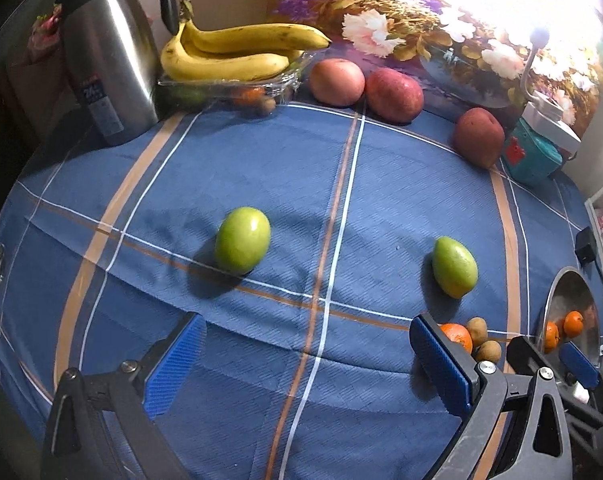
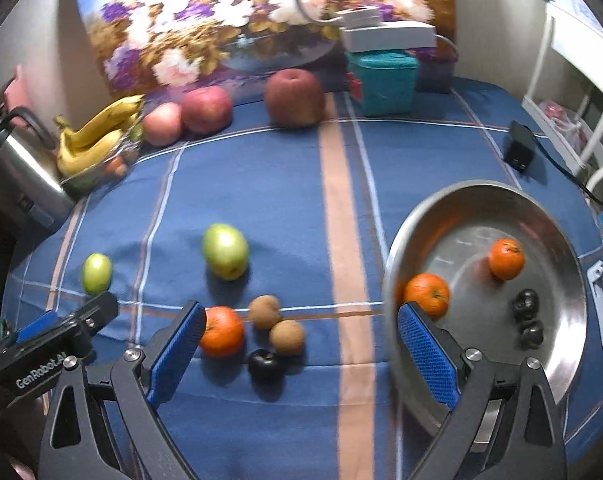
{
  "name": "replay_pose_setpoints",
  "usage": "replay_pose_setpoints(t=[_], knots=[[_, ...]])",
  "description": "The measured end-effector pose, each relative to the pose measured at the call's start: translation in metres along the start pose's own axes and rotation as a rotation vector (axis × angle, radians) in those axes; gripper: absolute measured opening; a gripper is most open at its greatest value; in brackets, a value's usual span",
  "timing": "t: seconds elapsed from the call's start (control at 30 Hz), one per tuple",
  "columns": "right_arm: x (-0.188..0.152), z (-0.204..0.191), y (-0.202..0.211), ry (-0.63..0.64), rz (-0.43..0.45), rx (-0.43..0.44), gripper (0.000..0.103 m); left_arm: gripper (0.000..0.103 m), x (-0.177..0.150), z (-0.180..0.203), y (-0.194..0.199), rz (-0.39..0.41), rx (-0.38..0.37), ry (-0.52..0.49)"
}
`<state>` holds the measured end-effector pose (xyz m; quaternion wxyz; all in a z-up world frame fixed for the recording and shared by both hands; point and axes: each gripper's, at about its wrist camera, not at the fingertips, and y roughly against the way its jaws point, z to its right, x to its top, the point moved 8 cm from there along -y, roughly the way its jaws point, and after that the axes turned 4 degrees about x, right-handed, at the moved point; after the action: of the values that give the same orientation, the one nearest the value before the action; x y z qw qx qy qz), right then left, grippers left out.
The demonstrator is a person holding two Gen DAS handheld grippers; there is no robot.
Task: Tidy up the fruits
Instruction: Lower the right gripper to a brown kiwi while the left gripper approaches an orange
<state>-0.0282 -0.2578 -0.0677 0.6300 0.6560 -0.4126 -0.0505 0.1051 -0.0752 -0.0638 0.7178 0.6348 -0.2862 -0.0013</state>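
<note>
Left wrist view looks across a blue checked tablecloth (image 1: 261, 168) with the left gripper (image 1: 307, 364) hanging low over it, its blue pads spread wide and nothing between them. Two green fruits lie on the cloth ahead: the rounder green fruit (image 1: 242, 240) to the left, the pointed green fruit (image 1: 454, 267) to the right, well apart from each other. Just beside the right-hand pad sit an orange (image 1: 457, 336) and two small brown fruits (image 1: 483, 338). At the back, a bunch of bananas (image 1: 237, 52) rests on a clear dish next to a steel kettle (image 1: 109, 64), and three red apples (image 1: 395, 95) line up against a flowered picture.

From the right wrist view, the right gripper (image 2: 301, 356) also stands wide apart, empty, hovering over the cloth. Between its pads lie the loose orange (image 2: 221, 331), the brown pair (image 2: 275, 322) and a dark fruit (image 2: 265, 364), all close together. To the right sits a steel bowl (image 2: 557, 240) holding two oranges (image 2: 506, 259) and two dark fruits (image 2: 527, 316); the right-hand pad overlaps its near rim in this view, though I cannot tell whether they touch. A teal box (image 2: 383, 82) stands at the back, and a black plug (image 2: 519, 148) lies near the far edge.
</note>
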Motion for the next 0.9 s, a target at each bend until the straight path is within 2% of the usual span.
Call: replay_pose_setpoints(t=[0.13,0.23,0.63,0.7,0.77,0.9], knots=[[-0.004,-0.010,-0.004,0.039,-0.011,-0.025,0.097,0.103,-0.003,-0.002,-0.002,-0.019,0.000,-0.006],[-0.005,-0.013,-0.002,0.057,0.014,-0.038,0.097,0.103,-0.005,-0.002,-0.004,-0.032,-0.006,0.000],[-0.005,-0.001,-0.006,-0.059,0.024,0.060,0.096,0.102,-0.005,0.008,-0.014,-0.052,-0.059,0.038],[-0.004,-0.001,-0.007,-0.056,0.025,0.065,0.093,0.102,-0.004,0.009,-0.015,-0.053,-0.068,0.045],[-0.003,0.001,-0.009,-0.060,0.023,0.069,0.085,0.101,-0.004,0.011,-0.015,-0.056,-0.084,0.048],[-0.004,0.002,-0.014,-0.062,0.016,0.086,0.079,0.094,-0.005,0.022,-0.017,-0.069,-0.131,0.038]])
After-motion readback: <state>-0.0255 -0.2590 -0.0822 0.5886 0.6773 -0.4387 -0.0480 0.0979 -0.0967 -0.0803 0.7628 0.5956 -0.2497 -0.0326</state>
